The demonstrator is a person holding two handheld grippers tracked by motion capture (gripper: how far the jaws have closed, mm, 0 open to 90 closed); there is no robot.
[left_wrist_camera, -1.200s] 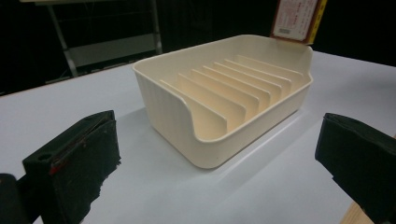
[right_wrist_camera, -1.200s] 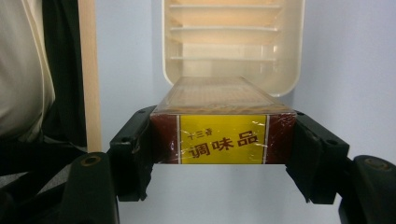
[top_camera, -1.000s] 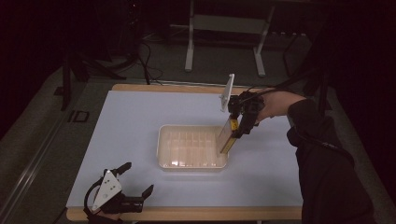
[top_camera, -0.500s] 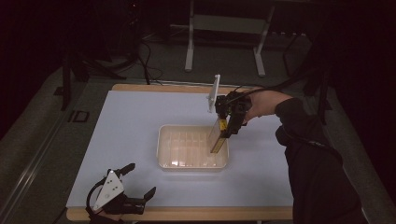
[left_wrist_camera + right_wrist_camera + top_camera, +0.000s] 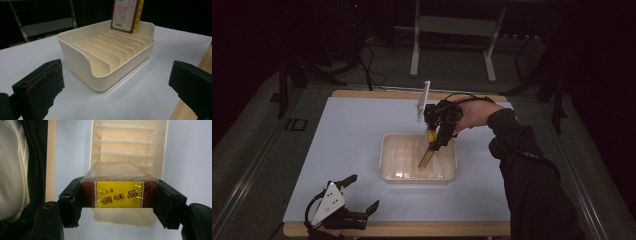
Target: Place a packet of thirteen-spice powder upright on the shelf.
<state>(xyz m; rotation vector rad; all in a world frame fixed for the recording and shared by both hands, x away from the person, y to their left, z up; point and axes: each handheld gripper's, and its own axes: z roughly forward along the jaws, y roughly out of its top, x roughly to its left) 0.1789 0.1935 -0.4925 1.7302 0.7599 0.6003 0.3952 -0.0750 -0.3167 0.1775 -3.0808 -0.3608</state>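
Flat seasoning box (image 5: 119,187) tilted, lower end inside cream slotted tray (image 5: 388,150)

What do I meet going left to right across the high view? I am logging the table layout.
Left gripper lying open at the near left corner → cream slotted tray → box clamped in the right gripper → the person's sleeve.

**Cream, yellow, maroon on pale blue**

Between the right gripper's (image 5: 119,205) black jaws, the box (image 5: 119,194) shows a yellow panel with dark lettering between maroon bands. Beyond it, a cream slotted tray (image 5: 162,150) on a pale bluish, perhaps white, table cover (image 5: 352,140).
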